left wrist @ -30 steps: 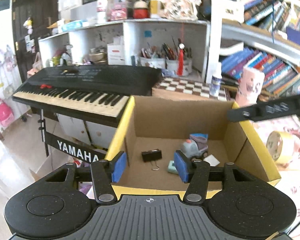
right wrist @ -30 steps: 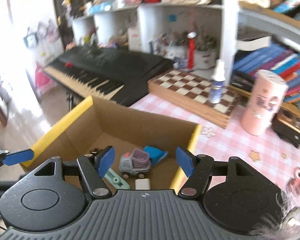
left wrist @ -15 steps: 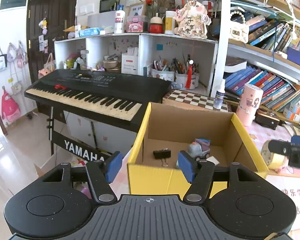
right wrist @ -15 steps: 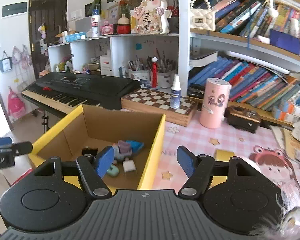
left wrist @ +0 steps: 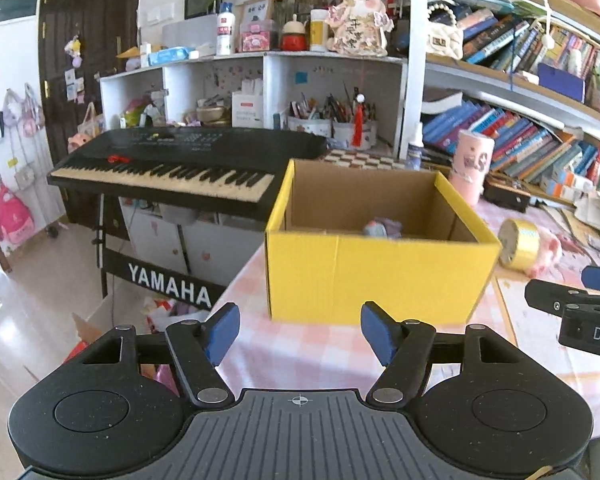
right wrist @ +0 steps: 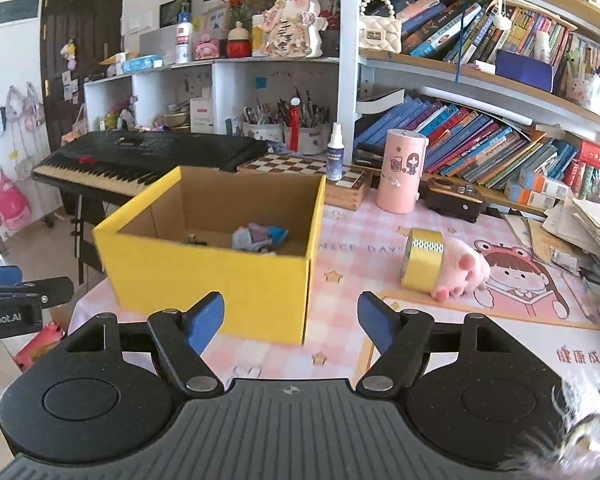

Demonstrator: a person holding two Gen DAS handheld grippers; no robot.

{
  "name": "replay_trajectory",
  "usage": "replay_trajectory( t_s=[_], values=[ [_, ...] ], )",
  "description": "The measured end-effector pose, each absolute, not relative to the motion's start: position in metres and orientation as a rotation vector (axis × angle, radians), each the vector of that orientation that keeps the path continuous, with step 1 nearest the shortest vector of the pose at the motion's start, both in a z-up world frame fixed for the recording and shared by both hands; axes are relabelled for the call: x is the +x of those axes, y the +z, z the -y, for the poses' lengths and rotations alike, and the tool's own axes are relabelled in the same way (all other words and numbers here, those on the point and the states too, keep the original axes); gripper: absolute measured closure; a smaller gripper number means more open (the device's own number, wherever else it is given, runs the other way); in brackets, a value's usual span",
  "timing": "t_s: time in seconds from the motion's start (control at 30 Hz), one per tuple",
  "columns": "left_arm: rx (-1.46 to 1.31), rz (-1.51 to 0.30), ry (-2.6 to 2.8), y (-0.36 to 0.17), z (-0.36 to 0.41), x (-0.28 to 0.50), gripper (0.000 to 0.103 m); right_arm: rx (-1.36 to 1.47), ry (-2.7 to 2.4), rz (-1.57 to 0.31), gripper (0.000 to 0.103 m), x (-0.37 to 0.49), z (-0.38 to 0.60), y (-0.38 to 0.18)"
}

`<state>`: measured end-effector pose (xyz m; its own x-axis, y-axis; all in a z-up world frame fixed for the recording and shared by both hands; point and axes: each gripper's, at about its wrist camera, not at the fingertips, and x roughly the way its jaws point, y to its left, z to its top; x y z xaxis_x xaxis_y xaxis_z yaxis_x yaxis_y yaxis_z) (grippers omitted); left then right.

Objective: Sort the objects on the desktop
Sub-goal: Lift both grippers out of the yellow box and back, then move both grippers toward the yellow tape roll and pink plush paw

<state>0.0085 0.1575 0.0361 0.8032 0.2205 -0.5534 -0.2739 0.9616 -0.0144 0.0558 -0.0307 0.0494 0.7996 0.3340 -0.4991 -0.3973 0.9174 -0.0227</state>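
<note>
An open yellow cardboard box (left wrist: 376, 276) (right wrist: 208, 276) stands on the pink checked tablecloth. Inside it lie a small toy truck (right wrist: 254, 237) (left wrist: 382, 227) and a black binder clip (right wrist: 194, 239). A roll of gold tape (right wrist: 422, 260) (left wrist: 518, 248) stands on edge to the right of the box, against a pink plush paw (right wrist: 462, 274). My left gripper (left wrist: 300, 334) hangs in front of the box's near wall, its jaws opening with nothing between them. My right gripper (right wrist: 290, 322) sits before the box's right corner, jaws opening and empty too.
A black keyboard (left wrist: 180, 164) on a stand flanks the box at left, beyond the table edge. A chessboard (right wrist: 300, 168), spray bottle (right wrist: 334, 152), pink canister (right wrist: 402, 172) and dark radio-like case (right wrist: 454, 198) line the back. Bookshelves rise behind; papers (right wrist: 588, 220) pile at right.
Both grippers have pulled back from over the box to in front of it, and both have spread their jaws wider. The tape roll and plush paw have come into the right view.
</note>
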Motion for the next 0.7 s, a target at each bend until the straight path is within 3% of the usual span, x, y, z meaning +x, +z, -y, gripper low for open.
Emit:
replay_trajectory(
  t_s=[0.7],
  values=[
    [-0.089,-0.612,0.220,0.024,-0.144,-0.059,0.029,-0.196,0.387,-0.558,0.021,-0.028,0.033,0.032]
  ],
)
